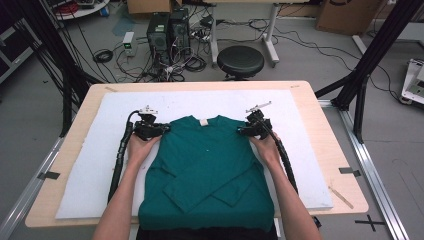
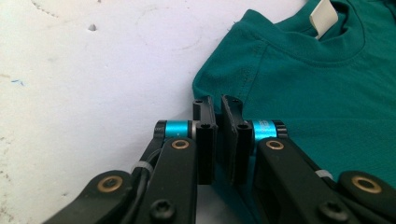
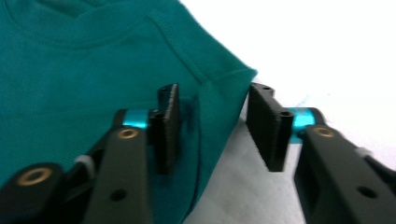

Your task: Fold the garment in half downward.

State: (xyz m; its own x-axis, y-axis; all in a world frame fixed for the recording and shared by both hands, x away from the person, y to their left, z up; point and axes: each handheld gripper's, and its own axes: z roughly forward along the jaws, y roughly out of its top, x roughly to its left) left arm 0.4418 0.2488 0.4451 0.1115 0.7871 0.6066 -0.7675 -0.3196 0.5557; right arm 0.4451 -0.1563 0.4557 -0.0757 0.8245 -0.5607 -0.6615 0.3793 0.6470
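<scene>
One teal shirt (image 1: 206,170) lies flat in front of you, its sleeves folded across the body and its collar, with a small white label (image 2: 323,17), pointing away from you. It rests on a white mat (image 1: 90,165) that covers most of a pale wooden table (image 1: 330,145), and its hem hangs just over the near edge.

Your left gripper (image 2: 217,135) sits at the shirt's left shoulder corner. Its jaws are pressed nearly together, pinching the folded edge of the shirt where cloth meets mat. Collar and label lie beyond it, toward the other hand.

Your right gripper (image 3: 215,126) sits at the opposite shoulder corner. Its jaws stand part-way apart, with the shoulder fold of the shirt between them; the inner pad touches the cloth, while the outer pad stands clear over the mat, so nothing is clamped.

Beyond the table's far edge stands a black round stool (image 1: 240,61), with computer towers (image 1: 167,30) and loose cables (image 1: 150,62) on the floor.
</scene>
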